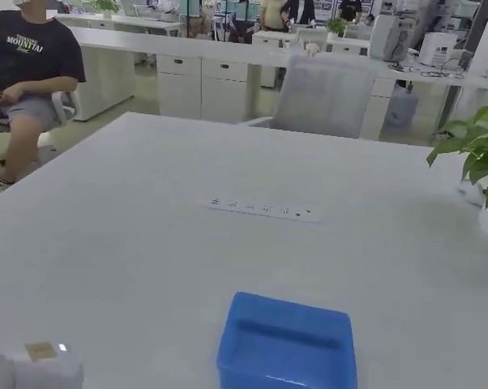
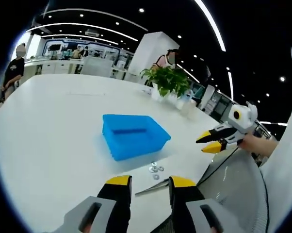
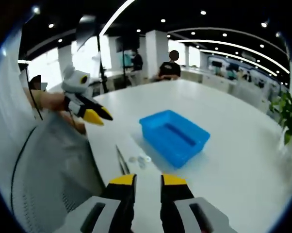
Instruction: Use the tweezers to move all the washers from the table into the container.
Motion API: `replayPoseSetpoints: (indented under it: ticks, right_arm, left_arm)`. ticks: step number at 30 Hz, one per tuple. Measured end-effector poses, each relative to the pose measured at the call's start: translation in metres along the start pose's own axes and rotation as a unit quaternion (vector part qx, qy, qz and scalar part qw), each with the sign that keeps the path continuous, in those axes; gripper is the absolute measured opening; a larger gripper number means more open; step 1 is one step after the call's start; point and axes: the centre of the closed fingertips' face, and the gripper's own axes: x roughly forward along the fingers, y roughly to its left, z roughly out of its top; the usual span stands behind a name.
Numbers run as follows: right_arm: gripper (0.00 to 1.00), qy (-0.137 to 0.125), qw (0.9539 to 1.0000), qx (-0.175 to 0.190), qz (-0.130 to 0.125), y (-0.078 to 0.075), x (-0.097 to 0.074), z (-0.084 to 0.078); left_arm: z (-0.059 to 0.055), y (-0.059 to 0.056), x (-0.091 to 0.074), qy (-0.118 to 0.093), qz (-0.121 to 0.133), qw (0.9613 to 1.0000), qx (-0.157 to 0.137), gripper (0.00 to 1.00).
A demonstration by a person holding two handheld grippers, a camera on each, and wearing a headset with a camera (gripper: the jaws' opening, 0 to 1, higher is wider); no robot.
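Both grippers hang off the near edge of the worktop [image 1: 147, 243]. The left gripper [image 2: 151, 181] has its jaws apart and empty, and the right gripper [image 3: 148, 179] is the same, with a narrower gap. The tweezers [image 3: 121, 164] lie flat at the right gripper's 11 o'clock. The washers [image 2: 155, 169] are bunched at the left gripper's 12 o'clock, just short of the blue container [image 2: 136, 148].

The tweezers sit close to the edge, so a clumsy pinch could flick them off or sweep them into the washers and scatter them. Thin, flat washers could also slip out of the tweezer tips during the carry.
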Motion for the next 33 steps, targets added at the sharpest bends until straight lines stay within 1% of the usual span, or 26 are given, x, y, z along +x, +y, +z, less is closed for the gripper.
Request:
replayPoseSetpoints:
  ticks: [2, 3, 4, 6, 7, 8, 9, 11, 12, 13, 14, 15, 16, 18, 19, 21, 22, 23, 24, 25, 26, 27, 30, 31, 32, 33]
  right_arm:
    - [0.14, 0.02, 0.9995, -0.019, 0.013, 0.005, 0.011, -0.003]
    - [0.15, 0.023, 0.9992, -0.025, 0.02, 0.007, 0.015, -0.004]
    - [0.14, 0.023, 0.999, -0.027, 0.029, 0.011, 0.02, -0.002]
    - [0.13, 0.027, 0.9981, -0.031, 0.047, 0.017, 0.028, -0.002]
    - [0.13, 0.029, 0.9979, -0.032, 0.049, 0.018, 0.031, -0.002]
    - [0.12, 0.031, 0.9977, -0.032, 0.051, 0.019, 0.034, -0.002]
    - [0.12, 0.037, 0.9969, -0.037, 0.058, 0.021, 0.037, -0.004]
    - [0.11, 0.044, 0.9962, -0.043, 0.062, 0.023, 0.043, -0.006]
    - [0.11, 0.046, 0.996, -0.043, 0.064, 0.024, 0.045, -0.007]
    - [0.11, 0.049, 0.9954, -0.044, 0.069, 0.027, 0.048, -0.009]
    - [0.11, 0.051, 0.9951, -0.046, 0.072, 0.028, 0.05, -0.01]
    - [0.1, 0.056, 0.9943, -0.05, 0.075, 0.031, 0.052, -0.012]
    - [0.1, 0.059, 0.9937, -0.054, 0.078, 0.032, 0.054, -0.014]
    - [0.1, 0.063, 0.9931, -0.058, 0.08, 0.035, 0.056, -0.016]
    - [0.1, 0.066, 0.9926, -0.061, 0.082, 0.037, 0.057, -0.017]
    - [0.1, 0.068, 0.992, -0.064, 0.085, 0.039, 0.058, -0.018]
    - [0.1, 0.069, 0.9919, -0.064, 0.085, 0.04, 0.058, -0.019]
    - [0.1, 0.069, 0.9919, -0.063, 0.086, 0.04, 0.058, -0.019]
    - [0.1, 0.068, 0.992, -0.062, 0.086, 0.04, 0.059, -0.019]
    - [0.09, 0.068, 0.9921, -0.061, 0.085, 0.04, 0.059, -0.019]
    - [0.09, 0.067, 0.9923, -0.06, 0.085, 0.04, 0.059, -0.019]
    - [0.09, 0.067, 0.9924, -0.06, 0.084, 0.039, 0.059, -0.02]
    - [0.09, 0.068, 0.9925, -0.063, 0.08, 0.037, 0.06, -0.021]
    - [0.09, 0.07, 0.9923, -0.066, 0.078, 0.036, 0.06, -0.021]
    - [0.09, 0.071, 0.9921, -0.068, 0.077, 0.035, 0.06, -0.022]
    - [0.09, 0.073, 0.9918, -0.072, 0.075, 0.033, 0.061, -0.022]
  left_arm:
    - [-0.009, 0.0, 0.003, 0.034, -0.007, 0.9989, 0.031, 0.27]
    - [-0.014, 0.002, 0.006, 0.052, -0.009, 0.9976, 0.045, 0.27]
    - [-0.017, 0.002, 0.008, 0.062, -0.013, 0.9967, 0.049, 0.28]
    - [-0.02, 0.002, 0.014, 0.072, -0.023, 0.9955, 0.058, 0.3]
    - [-0.02, 0.002, 0.017, 0.073, -0.027, 0.995, 0.063, 0.32]
    - [-0.023, 0.001, 0.019, 0.084, -0.035, 0.9939, 0.061, 0.35]
    - [-0.03, 0.002, 0.022, 0.109, -0.039, 0.9909, 0.068, 0.36]
    - [-0.034, 0.006, 0.026, 0.132, -0.037, 0.9844, 0.111, 0.35]
    - [-0.038, 0.008, 0.029, 0.149, -0.035, 0.9789, 0.135, 0.35]
    - [-0.039, 0.011, 0.031, 0.156, -0.028, 0.9756, 0.152, 0.35]
    - [-0.042, 0.011, 0.035, 0.166, -0.028, 0.9709, 0.17, 0.36]
    - [-0.045, 0.01, 0.037, 0.179, -0.032, 0.9673, 0.177, 0.36]
    - [-0.049, 0.011, 0.039, 0.194, -0.032, 0.9609, 0.195, 0.37]
    - [-0.053, 0.011, 0.041, 0.212, -0.036, 0.9505, 0.224, 0.31]
    - [-0.054, 0.013, 0.043, 0.219, -0.033, 0.9422, 0.252, 0.27]
    - [-0.058, 0.007, 0.044, 0.233, -0.056, 0.936, 0.258, 0.22]
    - [-0.058, 0.007, 0.046, 0.233, -0.057, 0.9339, 0.265, 0.18]
    - [-0.058, 0.01, 0.047, 0.238, -0.054, 0.9241, 0.294, 0.15]
    - [-0.06, 0.012, 0.046, 0.251, -0.055, 0.916, 0.308, 0.12]
    - [-0.061, 0.013, 0.046, 0.258, -0.054, 0.9104, 0.318, 0.08]
    - [-0.057, 0.014, 0.048, 0.249, -0.052, 0.9068, 0.336, 0.05]
    - [-0.06, 0.013, 0.049, 0.257, -0.058, 0.9037, 0.338, 0.01]
    - [-0.058, 0.013, 0.052, 0.257, -0.069, 0.8872, 0.377, 0.0]
    - [-0.058, 0.014, 0.051, 0.26, -0.069, 0.8843, 0.382, 0.0]
    - [-0.059, 0.013, 0.051, 0.264, -0.076, 0.8753, 0.398, 0.0]
    - [-0.06, 0.012, 0.05, 0.266, -0.081, 0.8698, 0.407, 0.0]
